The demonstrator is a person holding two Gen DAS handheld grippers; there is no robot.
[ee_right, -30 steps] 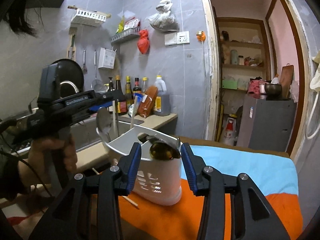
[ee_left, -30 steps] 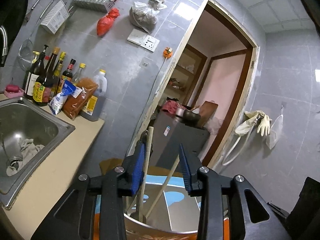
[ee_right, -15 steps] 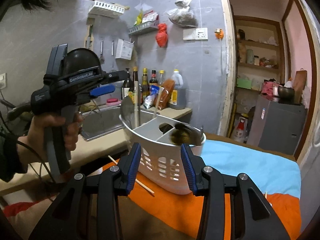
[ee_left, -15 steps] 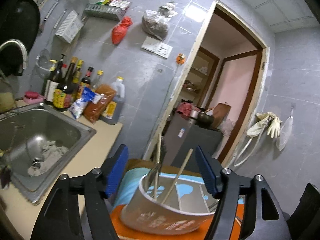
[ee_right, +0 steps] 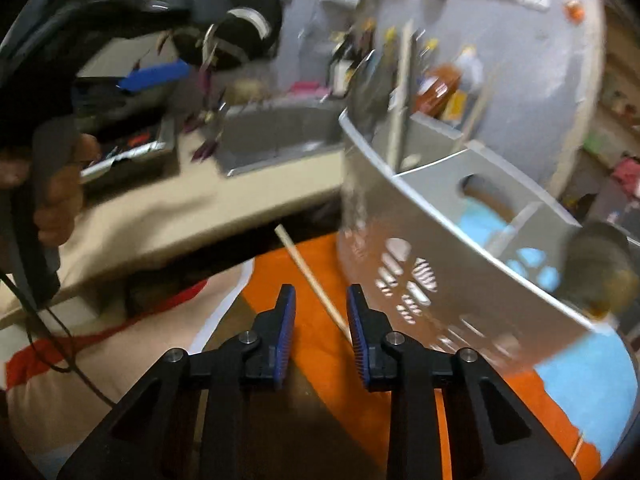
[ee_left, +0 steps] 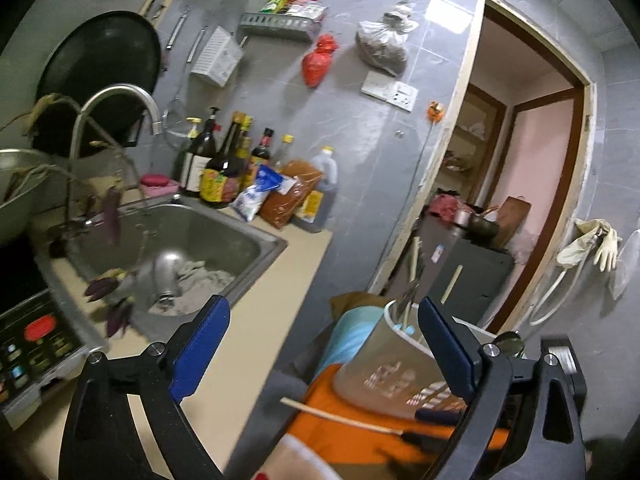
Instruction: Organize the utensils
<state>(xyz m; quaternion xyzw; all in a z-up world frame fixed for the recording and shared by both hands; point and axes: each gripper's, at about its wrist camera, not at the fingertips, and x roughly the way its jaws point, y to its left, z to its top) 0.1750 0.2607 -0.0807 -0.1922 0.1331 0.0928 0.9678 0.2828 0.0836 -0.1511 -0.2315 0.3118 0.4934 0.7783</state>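
A white utensil caddy [ee_right: 440, 240] stands on the orange cloth [ee_right: 312, 344], with chopsticks [ee_right: 400, 92] upright in its far compartment and a dark spoon [ee_right: 600, 272] at its right end. One loose chopstick [ee_right: 308, 272] lies on the cloth; its near end runs between the fingers of my right gripper [ee_right: 321, 292], whose jaws are closing without pressing on it. My left gripper [ee_left: 322, 308] is opening wide with nothing in it. The caddy [ee_left: 384, 364] shows partly behind its right finger, and the loose chopstick [ee_left: 340, 416] lies below.
A steel sink [ee_left: 256, 240] with a curved faucet [ee_left: 120, 96] is set in the beige counter [ee_left: 260, 320] on the left. Sauce bottles [ee_left: 224, 160] line the wall, and a cooker panel [ee_left: 36, 344] sits at the far left. A hand [ee_right: 56, 192] holds the left gripper.
My left gripper let go of the chopsticks in the caddy, opened wide and swung left towards the sink. My right gripper tipped down over the loose chopstick and its jaws narrowed.
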